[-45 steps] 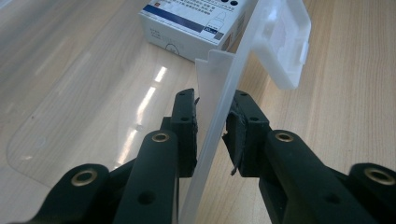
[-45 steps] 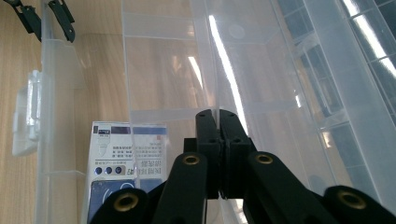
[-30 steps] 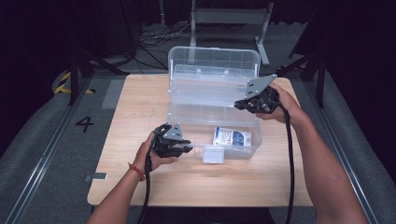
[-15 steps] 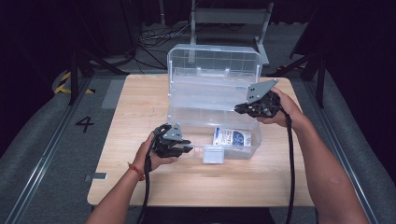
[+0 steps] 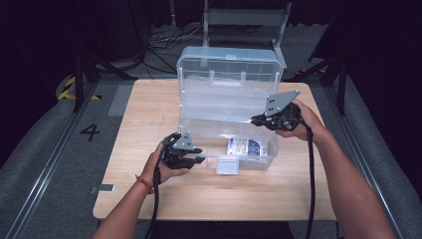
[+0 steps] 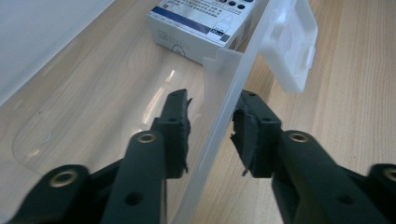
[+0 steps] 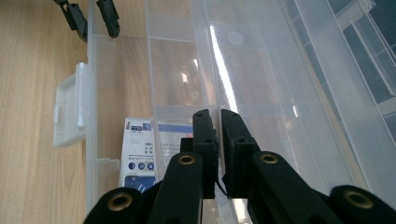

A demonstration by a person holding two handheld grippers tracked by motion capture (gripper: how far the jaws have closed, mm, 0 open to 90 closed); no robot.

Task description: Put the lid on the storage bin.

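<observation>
1. Clear bin (image 5: 226, 117) mid-frame on wooden table (image 5: 144, 114), lid (image 5: 229, 64) standing open behind.
2. Carton (image 5: 247, 147) lies inside bin, lower right corner, near latch (image 5: 227, 166).
3. Left gripper (image 6: 210, 126) at bin's front-left: jaws parted, straddling front wall (image 6: 219, 107), not pinching it. Carton ahead, top of frame (image 6: 201, 23).
4. Right gripper (image 7: 218, 140) over bin's right end, jaws nearly closed, narrow gap, nothing visibly held; carton (image 7: 140, 149) below-left.

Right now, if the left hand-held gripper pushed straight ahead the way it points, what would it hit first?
The left hand-held gripper is open, straddling the clear box's front wall, so it would slide along that wall. Its inner jaw probably meets the medicine carton first.
</observation>
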